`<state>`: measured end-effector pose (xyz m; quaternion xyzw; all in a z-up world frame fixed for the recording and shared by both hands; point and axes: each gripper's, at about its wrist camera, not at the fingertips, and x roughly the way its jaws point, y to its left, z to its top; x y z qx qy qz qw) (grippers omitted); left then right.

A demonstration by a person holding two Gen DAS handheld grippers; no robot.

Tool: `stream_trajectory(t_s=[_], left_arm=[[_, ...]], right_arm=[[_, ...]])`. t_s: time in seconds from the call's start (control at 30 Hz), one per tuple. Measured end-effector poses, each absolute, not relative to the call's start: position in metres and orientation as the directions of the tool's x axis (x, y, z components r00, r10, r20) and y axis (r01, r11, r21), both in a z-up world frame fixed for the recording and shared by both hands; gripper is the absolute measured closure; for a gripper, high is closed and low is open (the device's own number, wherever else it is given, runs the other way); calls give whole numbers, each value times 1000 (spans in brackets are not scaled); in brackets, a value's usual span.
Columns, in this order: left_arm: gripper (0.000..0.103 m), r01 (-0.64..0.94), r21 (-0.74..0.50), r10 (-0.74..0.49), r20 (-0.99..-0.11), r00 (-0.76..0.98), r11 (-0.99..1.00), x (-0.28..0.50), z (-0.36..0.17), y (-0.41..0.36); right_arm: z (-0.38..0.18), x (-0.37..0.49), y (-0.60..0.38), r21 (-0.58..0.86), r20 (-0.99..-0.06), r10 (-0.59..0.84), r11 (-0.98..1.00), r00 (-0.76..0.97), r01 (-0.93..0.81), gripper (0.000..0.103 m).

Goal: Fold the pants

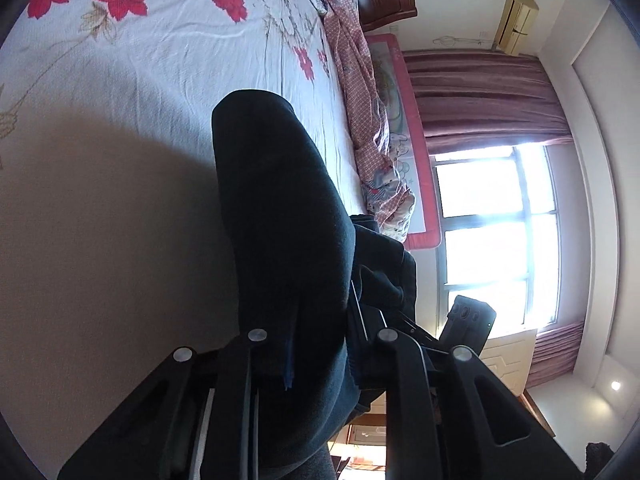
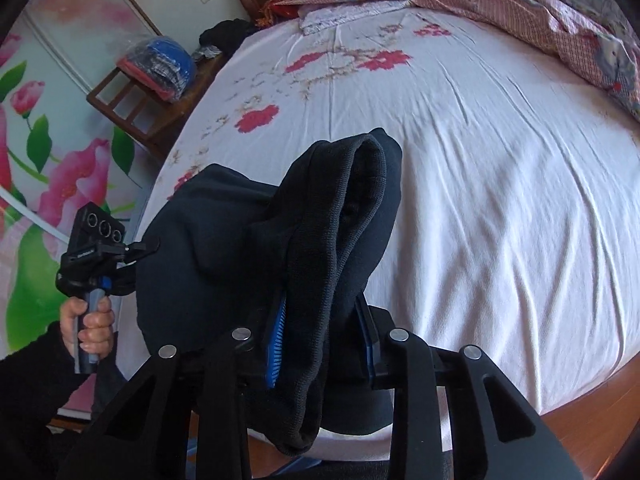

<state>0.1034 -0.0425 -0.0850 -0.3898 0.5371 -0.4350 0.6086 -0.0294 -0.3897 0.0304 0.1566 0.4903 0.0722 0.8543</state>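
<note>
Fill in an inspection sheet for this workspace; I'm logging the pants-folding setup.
Surface: bed sheet, white with red flowers, wrinkled.
Job's things: dark pants, bunched, held up between both tongs.
Clutter: pink checked quilt along the far edge.
Grippers: left tongs shut on pants; right tongs shut on their ribbed waistband.
Cables: nothing seen.
Surroundings: window, curtains, wooden chair holding bagged clothes, floral wardrobe door.

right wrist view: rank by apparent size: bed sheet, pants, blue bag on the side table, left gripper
1. bed sheet
2. pants, inflated by nearness to the camera
3/4. blue bag and left gripper look about alike; not ranking them.
</note>
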Motion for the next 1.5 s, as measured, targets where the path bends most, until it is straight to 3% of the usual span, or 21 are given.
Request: stream_trajectory(t_s=[0.2,0.43,0.67,0.77,0.8,0.83,0.87,0.9,0.93,1.0,1.07,1.13,1.2,1.3,1.4,1.5], left_arm=[[85,174,-944,-955,-258,144,281,141,-43,-21],[85,256,-872,-902,-362,234,417,219,-10,17],[85,193,-811,-825,-499,264,552,262,-66,45],[84,117,-839,-830,-488,271,531,266,-103,57],[81,115,-837,-827,-492,270,535,266,-108,60],[79,112,-840,-830,-489,267,531,265,-111,62],[70,103,-838,-826,-497,265,537,264,-113,64],[42,77,-814,-800,-542,256,576,260,-113,68],[31,69,-756,-744,-616,258,651,256,-111,71],[21,80,-692,-679,-669,303,717,246,-99,82],[10,51,-562,-542,-764,348,825,236,-83,90],[8,55,-371,-363,-851,380,927,218,-62,90],[6,78,-272,-279,-864,419,959,197,-43,88],[5,80,-303,-306,-839,450,950,173,-25,87],[5,96,-328,-333,-815,474,940,158,-11,79],[5,129,-370,-386,-798,463,920,139,-3,70]], right_arm=[[67,28,-378,340,-765,304,939,568,-45,74],[41,122,-353,404,-729,368,912,577,-71,74],[-48,194,-345,469,-772,388,882,504,40,74],[-78,193,-370,635,-698,489,760,523,138,59],[-80,190,-371,614,-714,463,775,525,152,38],[-82,186,-371,583,-732,433,797,525,157,31],[-84,182,-374,605,-717,449,781,533,156,31],[-84,179,-376,620,-710,461,768,533,162,31],[-81,176,-378,618,-715,459,768,527,170,30],[-76,168,-383,634,-711,475,752,518,182,29],[-70,161,-383,547,-783,401,807,475,222,27],[-51,153,-368,396,-851,277,897,447,198,27],[-29,146,-360,335,-842,204,923,499,188,27],[9,143,-353,296,-735,147,948,662,119,27],[19,146,-356,267,-757,101,949,646,165,27],[19,127,-338,244,-752,124,965,647,99,27]])
